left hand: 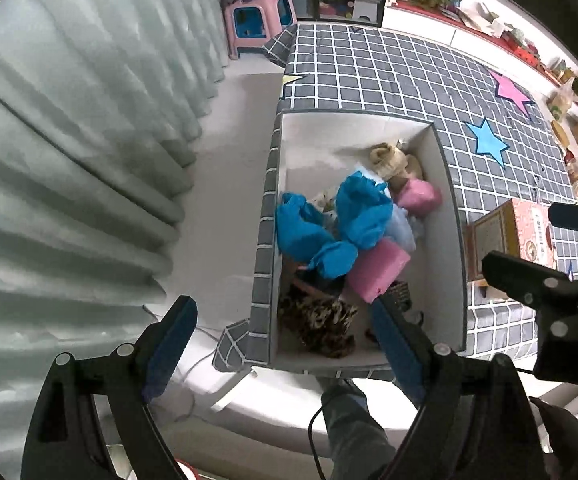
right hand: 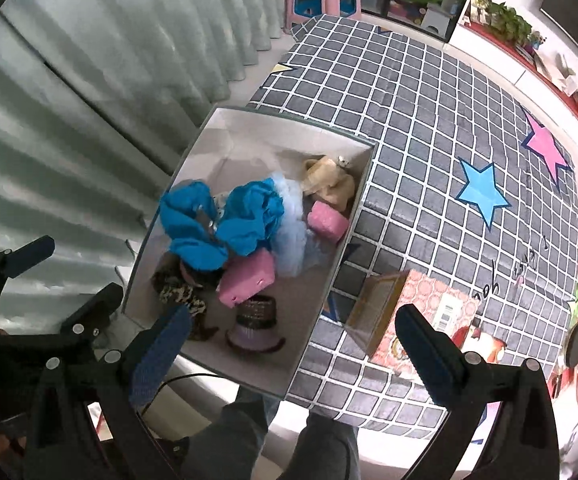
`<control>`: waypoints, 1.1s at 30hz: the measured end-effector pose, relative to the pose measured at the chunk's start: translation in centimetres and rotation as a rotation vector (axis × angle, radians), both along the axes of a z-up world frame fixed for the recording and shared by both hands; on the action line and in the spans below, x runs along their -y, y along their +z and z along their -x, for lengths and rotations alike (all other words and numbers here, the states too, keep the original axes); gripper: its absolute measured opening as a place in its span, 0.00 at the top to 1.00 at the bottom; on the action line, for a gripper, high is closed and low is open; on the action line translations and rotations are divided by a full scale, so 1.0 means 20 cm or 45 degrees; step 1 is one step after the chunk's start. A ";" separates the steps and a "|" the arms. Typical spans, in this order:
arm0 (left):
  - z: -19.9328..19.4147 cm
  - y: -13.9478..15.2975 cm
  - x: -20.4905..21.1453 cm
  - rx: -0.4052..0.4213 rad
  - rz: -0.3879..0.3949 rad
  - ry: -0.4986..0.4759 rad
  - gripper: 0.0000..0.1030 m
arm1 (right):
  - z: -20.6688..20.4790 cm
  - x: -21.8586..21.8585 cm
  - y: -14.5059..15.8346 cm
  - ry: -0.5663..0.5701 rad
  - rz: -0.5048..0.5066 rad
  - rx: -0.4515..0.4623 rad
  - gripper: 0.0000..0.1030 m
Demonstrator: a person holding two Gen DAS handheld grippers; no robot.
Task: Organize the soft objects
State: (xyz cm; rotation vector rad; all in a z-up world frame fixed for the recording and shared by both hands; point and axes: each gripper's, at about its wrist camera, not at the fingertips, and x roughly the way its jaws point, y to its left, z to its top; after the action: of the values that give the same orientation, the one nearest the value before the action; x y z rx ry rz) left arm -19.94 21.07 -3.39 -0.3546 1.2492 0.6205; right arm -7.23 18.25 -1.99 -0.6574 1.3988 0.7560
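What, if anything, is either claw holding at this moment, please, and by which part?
Nothing is held. The left claw and the right claw are both open and empty, above the storage box of soft items.

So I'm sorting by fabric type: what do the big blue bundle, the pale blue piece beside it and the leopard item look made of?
Blue bundle: matte woven cloth, likely cotton, with crumpled soft folds. Pale blue piece: sheer tulle-like netting, frilly and see-through. Leopard item: seemingly plush or fleece, fuzzy-edged; blur leaves it open.
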 end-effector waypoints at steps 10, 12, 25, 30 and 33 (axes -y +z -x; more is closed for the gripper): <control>0.05 0.06 0.04 0.025 -0.049 -0.044 0.12 | 0.09 -0.01 0.04 0.012 -0.018 0.019 0.00; 0.06 0.06 0.04 0.027 -0.049 -0.044 0.12 | 0.10 -0.02 0.05 0.021 -0.020 0.022 0.00; 0.09 0.08 0.06 0.030 -0.049 -0.042 0.12 | 0.17 -0.02 0.10 0.037 -0.031 0.045 0.00; 0.09 0.08 0.06 0.026 -0.050 -0.042 0.12 | 0.18 -0.02 0.11 0.039 -0.039 0.051 0.00; 0.11 0.07 0.07 0.019 -0.045 -0.042 0.12 | 0.20 -0.02 0.11 0.039 -0.044 0.051 0.00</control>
State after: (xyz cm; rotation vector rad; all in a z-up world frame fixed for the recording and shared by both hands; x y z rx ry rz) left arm -22.07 19.67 -1.94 -0.3083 1.2258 0.6098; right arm -11.17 18.61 0.19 -0.6650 1.3387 0.7855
